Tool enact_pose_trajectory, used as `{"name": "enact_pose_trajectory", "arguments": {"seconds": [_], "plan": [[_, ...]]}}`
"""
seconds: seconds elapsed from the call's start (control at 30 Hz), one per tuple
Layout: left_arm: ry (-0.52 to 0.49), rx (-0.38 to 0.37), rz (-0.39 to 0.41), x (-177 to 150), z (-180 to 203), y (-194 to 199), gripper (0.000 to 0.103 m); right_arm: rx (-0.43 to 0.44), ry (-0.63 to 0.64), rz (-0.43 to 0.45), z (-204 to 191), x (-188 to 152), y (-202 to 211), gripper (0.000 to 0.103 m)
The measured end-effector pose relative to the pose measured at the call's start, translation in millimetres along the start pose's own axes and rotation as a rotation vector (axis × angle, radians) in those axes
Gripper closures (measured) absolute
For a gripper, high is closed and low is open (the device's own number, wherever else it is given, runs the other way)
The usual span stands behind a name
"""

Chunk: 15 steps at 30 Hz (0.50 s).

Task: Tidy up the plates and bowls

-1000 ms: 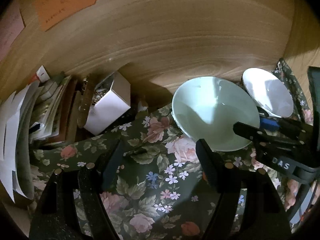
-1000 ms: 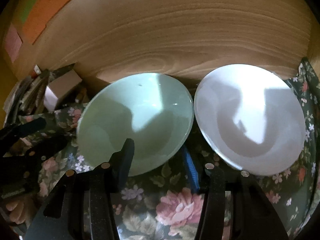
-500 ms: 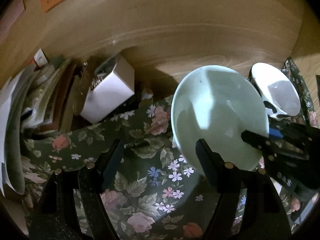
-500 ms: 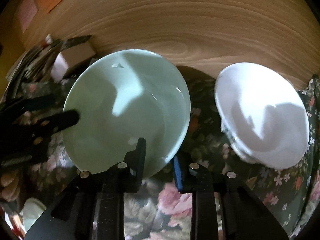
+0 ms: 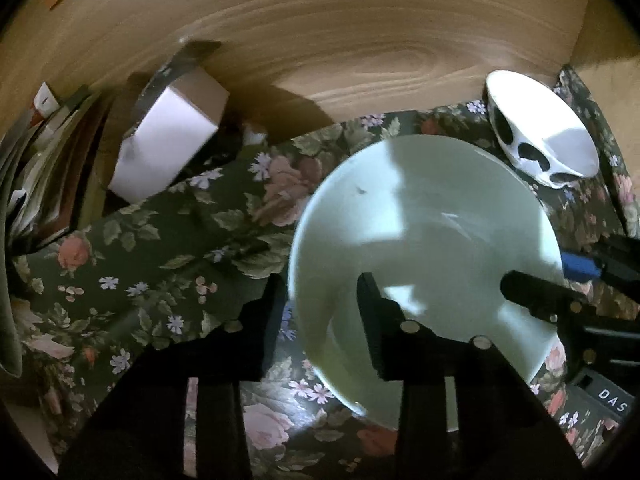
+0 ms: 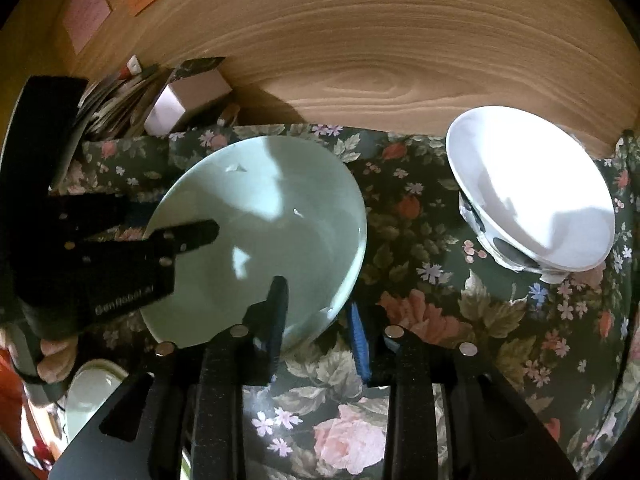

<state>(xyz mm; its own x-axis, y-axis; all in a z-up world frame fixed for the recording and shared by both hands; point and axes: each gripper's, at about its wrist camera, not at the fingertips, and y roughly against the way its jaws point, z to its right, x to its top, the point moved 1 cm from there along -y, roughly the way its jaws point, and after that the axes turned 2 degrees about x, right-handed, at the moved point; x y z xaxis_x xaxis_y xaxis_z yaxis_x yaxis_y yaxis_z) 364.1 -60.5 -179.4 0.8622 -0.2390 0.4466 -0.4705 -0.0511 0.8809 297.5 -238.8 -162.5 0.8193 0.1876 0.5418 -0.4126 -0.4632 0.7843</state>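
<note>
A pale green bowl point(image 5: 424, 240) is held above the floral cloth between both grippers; it also shows in the right wrist view point(image 6: 260, 236). My left gripper point(image 5: 320, 300) is shut on its left rim, one finger inside and one outside. My right gripper point(image 6: 316, 312) is shut on its right rim the same way. A white bowl with black patches point(image 6: 532, 188) sits on the cloth to the right, near the wooden wall; it also shows in the left wrist view point(image 5: 540, 144).
A white box point(image 5: 168, 148) and a stack of papers point(image 5: 36, 168) stand at the left against the wooden wall point(image 6: 360, 48). A floral cloth point(image 6: 420, 264) covers the surface. A small white dish point(image 6: 92, 392) lies low at the left.
My left gripper has closed onto the green bowl's left rim. The bowl, held by both grippers, has come away from the wall and from the white bowl, toward me.
</note>
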Motion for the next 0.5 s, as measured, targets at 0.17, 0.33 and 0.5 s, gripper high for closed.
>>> {"name": "enact_pose_trajectory", "arguments": {"seconds": [0.17,0.33,0.5], "plan": [[-0.013,-0.011,-0.009,-2,9,-8,0.073,-0.018,0.003,0.020,-1,9,-11,0.068],[0.001,-0.013,-0.004,-5,11,-14,0.079,-0.051,0.002,0.045,-4,18,-26,0.076],[-0.001,-0.005,0.008,-6,8,-9,0.080,-0.034,-0.028,0.054,0,21,-28,0.081]]}}
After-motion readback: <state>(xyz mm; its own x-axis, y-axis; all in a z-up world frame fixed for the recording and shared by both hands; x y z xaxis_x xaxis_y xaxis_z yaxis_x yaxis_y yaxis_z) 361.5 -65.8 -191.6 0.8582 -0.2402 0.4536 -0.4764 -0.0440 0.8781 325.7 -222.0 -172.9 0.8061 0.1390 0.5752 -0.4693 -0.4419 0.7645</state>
